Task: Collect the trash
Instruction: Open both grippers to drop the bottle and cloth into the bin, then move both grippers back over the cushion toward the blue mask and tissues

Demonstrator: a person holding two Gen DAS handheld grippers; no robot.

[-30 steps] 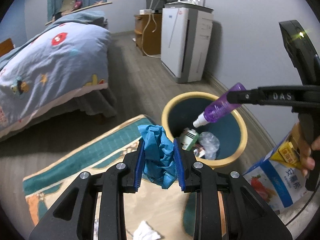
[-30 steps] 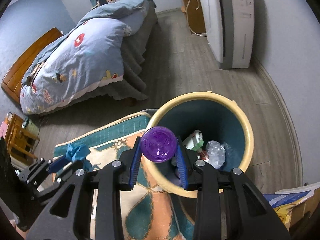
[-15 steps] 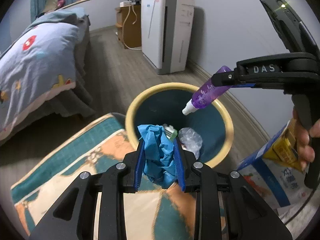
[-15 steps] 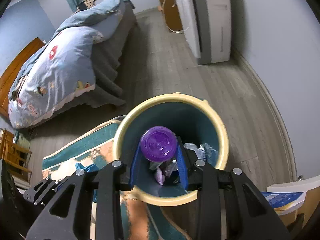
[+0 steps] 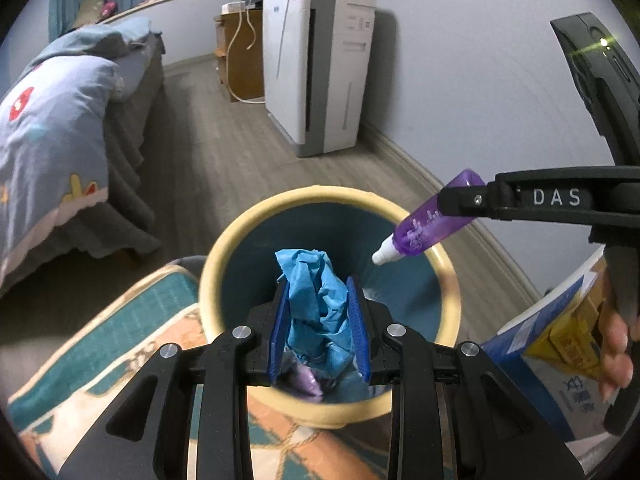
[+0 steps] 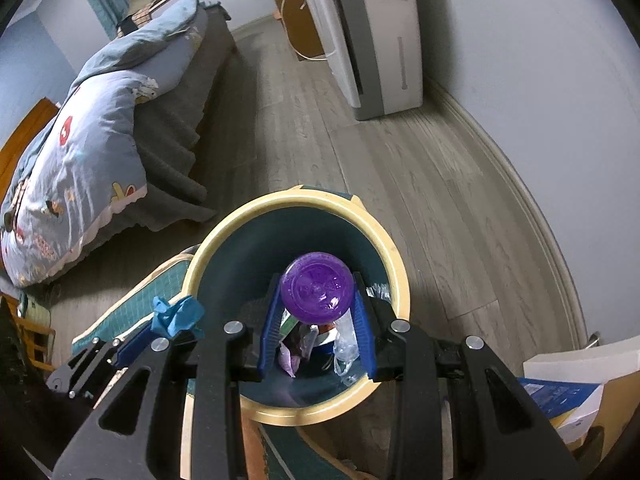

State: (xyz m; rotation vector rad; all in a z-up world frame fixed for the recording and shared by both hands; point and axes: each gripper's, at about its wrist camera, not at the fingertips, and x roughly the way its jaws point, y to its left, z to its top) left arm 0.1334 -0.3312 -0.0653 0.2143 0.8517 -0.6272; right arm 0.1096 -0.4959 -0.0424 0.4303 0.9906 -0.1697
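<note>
crumpled blue wrapper [image 5: 318, 300] pinched in left claw [image 5: 319, 330] over the yellow-rimmed bin [image 5: 240, 240], purple bottle [image 6: 317, 287] clamped in right claw [image 6: 318, 330] above the same bin, more trash [image 6: 344, 340] lying below both claws

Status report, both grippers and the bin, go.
Left gripper shut on blue wad. Right gripper shut on purple bottle. Both over bin. Nothing blocking.

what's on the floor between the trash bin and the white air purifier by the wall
Nothing: in both wrist views only bare grey plank floor runs from the trash bin to the white air purifier.
</note>
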